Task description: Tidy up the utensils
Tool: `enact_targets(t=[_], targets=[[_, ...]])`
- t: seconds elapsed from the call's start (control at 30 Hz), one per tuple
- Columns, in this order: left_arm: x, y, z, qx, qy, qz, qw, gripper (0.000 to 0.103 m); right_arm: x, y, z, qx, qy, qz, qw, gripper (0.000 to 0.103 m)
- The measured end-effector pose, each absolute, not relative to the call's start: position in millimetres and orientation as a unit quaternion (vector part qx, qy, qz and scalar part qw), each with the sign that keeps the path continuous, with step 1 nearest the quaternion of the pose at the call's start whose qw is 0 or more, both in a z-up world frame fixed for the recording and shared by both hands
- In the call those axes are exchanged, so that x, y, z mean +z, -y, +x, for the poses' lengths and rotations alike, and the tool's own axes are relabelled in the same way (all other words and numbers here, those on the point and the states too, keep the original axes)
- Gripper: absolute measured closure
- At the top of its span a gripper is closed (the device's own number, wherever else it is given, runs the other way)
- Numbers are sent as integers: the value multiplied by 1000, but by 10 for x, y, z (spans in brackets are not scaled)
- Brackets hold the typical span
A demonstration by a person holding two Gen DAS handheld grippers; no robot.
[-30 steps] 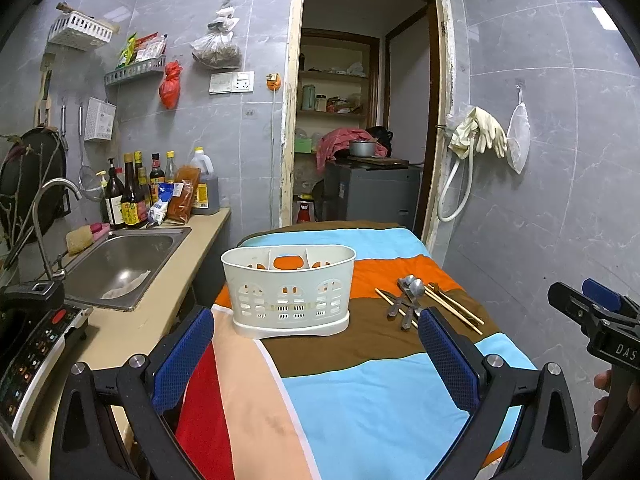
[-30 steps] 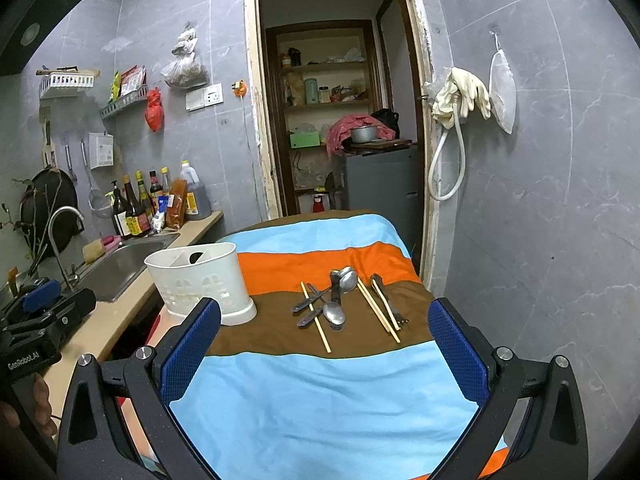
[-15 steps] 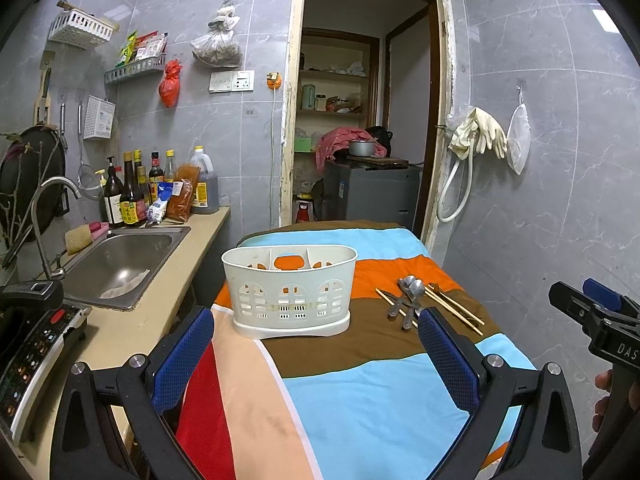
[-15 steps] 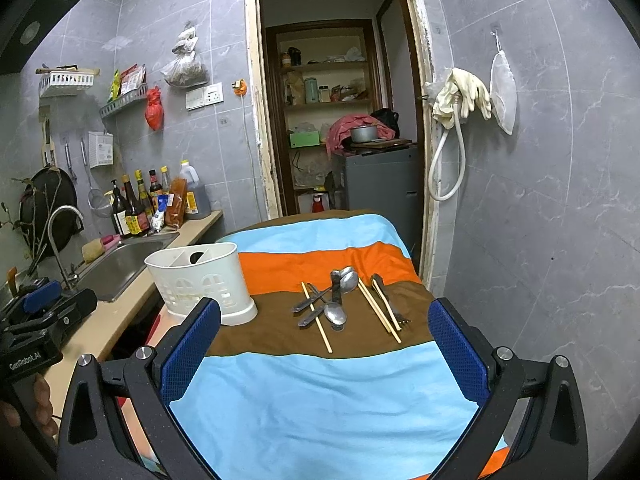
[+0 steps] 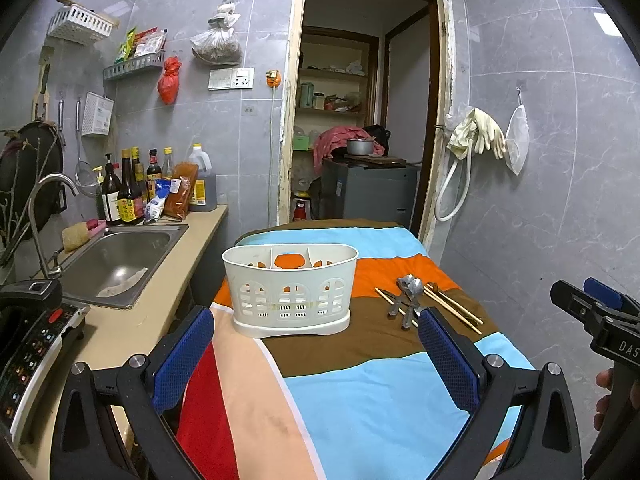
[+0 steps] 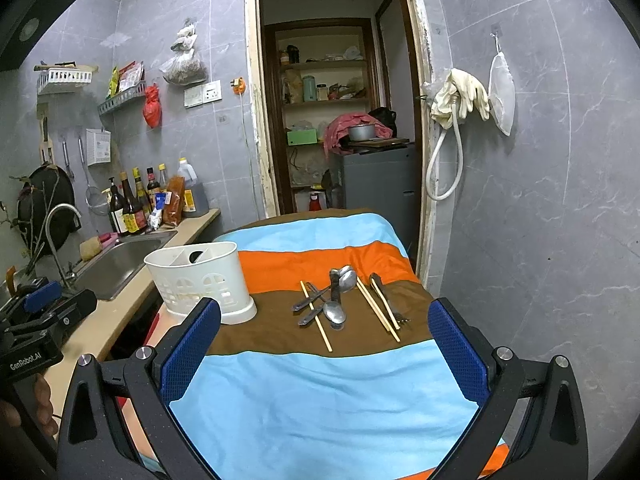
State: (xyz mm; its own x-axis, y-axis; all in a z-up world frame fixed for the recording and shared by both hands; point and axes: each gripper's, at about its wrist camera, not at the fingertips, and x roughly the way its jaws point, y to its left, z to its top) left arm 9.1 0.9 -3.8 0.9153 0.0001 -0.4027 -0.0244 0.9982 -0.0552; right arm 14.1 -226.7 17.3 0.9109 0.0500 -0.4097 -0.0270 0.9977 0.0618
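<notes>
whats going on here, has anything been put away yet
A person holds a claw in each hand over a striped cloth. Both the left claw and right claw are open and empty. The spoons, chopsticks and fork lie loose on the cloth beside the white caddy. Nothing is picked up yet.

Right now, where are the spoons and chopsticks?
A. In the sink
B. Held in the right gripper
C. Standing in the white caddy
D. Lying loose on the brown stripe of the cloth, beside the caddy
D. The spoons and chopsticks lie flat on the brown stripe of the striped cloth, apart from the white caddy, and the right gripper is open and holds nothing.
</notes>
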Motion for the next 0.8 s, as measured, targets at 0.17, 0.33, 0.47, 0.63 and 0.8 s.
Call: enact_targets(t=[0.17,0.33,0.47,0.63,0.8], targets=[[-62,0,102,4,-207,-32,978,1,206,2252,131,20,-212,24,977,1],[-34,36,122,1,-216,-33,976,1,245,2256,116,17,-213,26,976,1],[54,90,185,-5,-230,-43,972,1,325,2269,125,15,-205,29,978,1],[218,26,277,-12,-226,-51,973,1,430,2298,174,14,-197,36,980,1],[329,82,317,-14,-218,-37,975,1,540,2337,221,15,-186,38,982,1]])
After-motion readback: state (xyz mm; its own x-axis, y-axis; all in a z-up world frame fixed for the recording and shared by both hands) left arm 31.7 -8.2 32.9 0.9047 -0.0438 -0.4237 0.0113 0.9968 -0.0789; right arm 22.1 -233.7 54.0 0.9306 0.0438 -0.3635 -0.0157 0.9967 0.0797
